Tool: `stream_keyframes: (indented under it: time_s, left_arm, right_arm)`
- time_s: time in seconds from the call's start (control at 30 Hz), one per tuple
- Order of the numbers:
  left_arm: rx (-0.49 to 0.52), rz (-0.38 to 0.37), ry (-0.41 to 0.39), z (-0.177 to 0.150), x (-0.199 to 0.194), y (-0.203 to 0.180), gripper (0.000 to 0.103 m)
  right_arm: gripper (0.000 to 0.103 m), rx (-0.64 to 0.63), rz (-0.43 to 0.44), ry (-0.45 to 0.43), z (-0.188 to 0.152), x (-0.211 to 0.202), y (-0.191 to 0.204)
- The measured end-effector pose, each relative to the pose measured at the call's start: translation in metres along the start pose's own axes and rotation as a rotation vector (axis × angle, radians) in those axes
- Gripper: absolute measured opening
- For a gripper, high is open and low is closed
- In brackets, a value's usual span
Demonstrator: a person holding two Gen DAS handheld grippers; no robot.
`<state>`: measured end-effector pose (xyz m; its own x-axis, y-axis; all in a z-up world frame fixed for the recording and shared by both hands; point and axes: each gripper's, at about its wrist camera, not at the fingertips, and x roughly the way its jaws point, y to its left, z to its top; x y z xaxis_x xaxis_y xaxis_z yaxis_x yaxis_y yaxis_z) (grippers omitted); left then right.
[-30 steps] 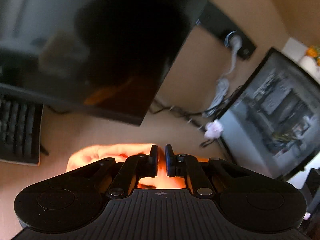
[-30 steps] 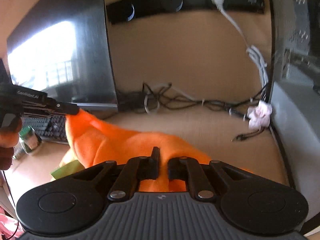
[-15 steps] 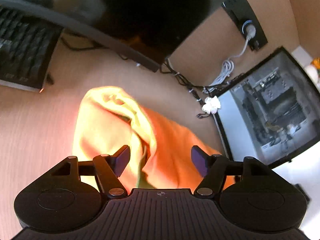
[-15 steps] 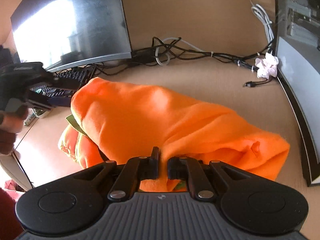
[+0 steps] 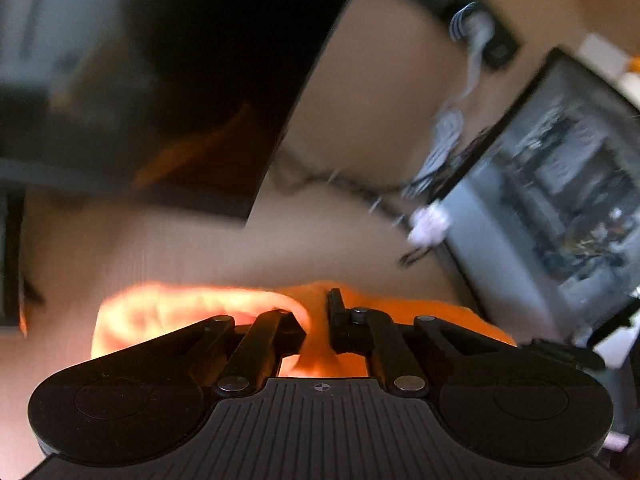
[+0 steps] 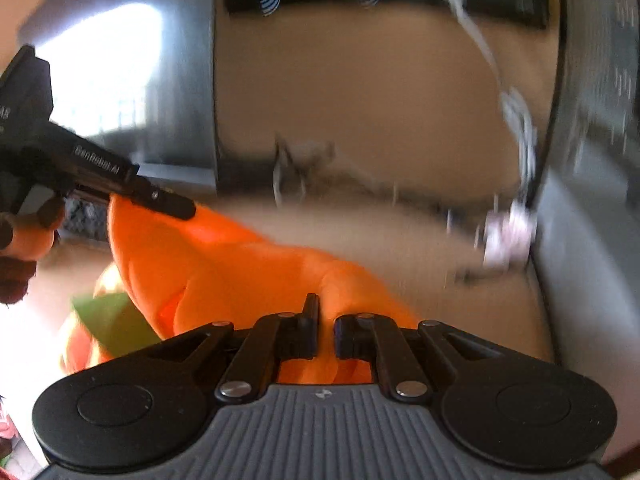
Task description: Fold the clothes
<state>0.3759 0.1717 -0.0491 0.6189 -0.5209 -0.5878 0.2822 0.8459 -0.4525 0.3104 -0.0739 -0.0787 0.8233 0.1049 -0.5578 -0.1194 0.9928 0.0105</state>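
A person's hand [image 6: 24,236] at the far left of the right wrist view carries the left gripper [image 6: 182,208], its jaws clamped on the upper corner of the orange garment [image 6: 224,276]. From that corner the cloth hangs and slopes rightward to the right gripper [image 6: 326,332], whose jaws are pinched together on another fold of it. Below the garment's left part a green patch [image 6: 108,320] shows. The garment is lifted above the tan bench [image 6: 400,248]. Behind the garment stands a dark monitor [image 6: 132,80]; right of it lies a tangle of cables [image 6: 304,164], then a white cable [image 6: 516,120]. Both views are blurred.
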Motion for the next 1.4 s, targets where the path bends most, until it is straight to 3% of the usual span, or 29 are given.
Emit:
stream_keyframes:
  time_s: [0.1,0.23,0.4,0.5,0.63,0.73,0.8,0.87,0.93,1.0,1.1,1.2,1.3,1.4]
  left_arm:
    - [0.049,-0.016,-0.035,-0.011,-0.035,-0.01,0.006]
    - [0.058,-0.015,-0.003,-0.055,-0.063,-0.011,0.006]
    - [-0.062,-0.016,0.198,-0.125,-0.054,0.015,0.008]
    - [-0.136,-0.04,0.31,-0.152,-0.04,0.027,0.012]
    - [-0.115,-0.079,0.335,-0.151,-0.042,0.026,0.019]
    - [-0.092,-0.125,0.342,-0.142,-0.054,0.026,0.042]
    - [-0.083,-0.161,0.335,-0.134,-0.07,0.026,0.063]
    - [-0.082,-0.197,0.309,-0.121,-0.087,0.027,0.071]
    - [-0.093,-0.23,0.263,-0.107,-0.105,0.028,0.08]
    - [-0.103,-0.257,0.207,-0.094,-0.121,0.029,0.088]
    - [-0.099,-0.275,0.133,-0.084,-0.119,0.026,0.094]
    - [-0.223,-0.313,0.241,-0.1,-0.081,0.035,0.094]
    - [-0.309,-0.26,0.446,-0.135,-0.041,0.042,0.094]
    - [-0.316,-0.25,0.491,-0.147,-0.03,0.043,0.095]
  right_arm:
    - [0.007,-0.008,0.027,-0.026,0.003,-0.024,0.003]
    - [0.007,-0.038,0.067,0.057,-0.025,-0.04,0.019]
    - [0.007,-0.035,0.098,0.272,-0.078,-0.03,0.035]
    - [0.007,-0.038,0.082,0.334,-0.098,-0.017,0.038]
    - [0.012,-0.043,0.063,0.323,-0.099,-0.014,0.04]
    - [0.016,-0.052,0.059,0.315,-0.101,-0.013,0.043]
    - [0.018,-0.053,0.053,0.313,-0.1,-0.011,0.043]
    - [0.019,-0.041,0.058,0.317,-0.097,-0.011,0.042]
    - [0.027,-0.035,0.06,0.327,-0.094,-0.014,0.037]
    - [0.05,-0.036,0.064,0.334,-0.089,-0.019,0.031]
    - [0.058,-0.05,0.121,0.328,-0.071,-0.034,0.018]
    - [0.07,-0.088,0.184,0.264,-0.042,-0.055,0.008]
    - [0.085,-0.087,0.241,0.138,-0.005,-0.069,0.002]
    - [0.085,-0.055,0.302,0.058,0.02,-0.053,0.006]
